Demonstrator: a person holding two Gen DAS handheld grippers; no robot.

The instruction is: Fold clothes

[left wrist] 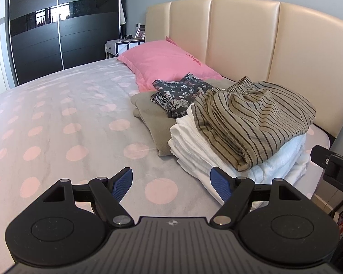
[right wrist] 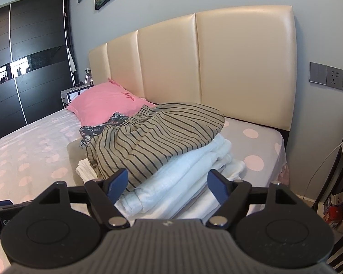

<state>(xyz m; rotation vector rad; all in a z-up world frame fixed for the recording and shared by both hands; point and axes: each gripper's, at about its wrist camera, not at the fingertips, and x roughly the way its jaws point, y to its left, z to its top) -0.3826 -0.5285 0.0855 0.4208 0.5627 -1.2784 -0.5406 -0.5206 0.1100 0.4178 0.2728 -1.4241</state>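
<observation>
Right wrist view puts the striped garment [right wrist: 157, 134] at twelve o'clock of the empty, spread right gripper [right wrist: 168, 186], nearer than the equally released left gripper [left wrist: 171, 183].

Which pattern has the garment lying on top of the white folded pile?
The top garment has thin dark stripes on olive-tan fabric; the left wrist view shows it best.

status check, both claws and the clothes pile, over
Left claw open, empty. Right claw open, empty, at the white folded stack. Striped garment on top, bunched. Nothing blocking.
</observation>
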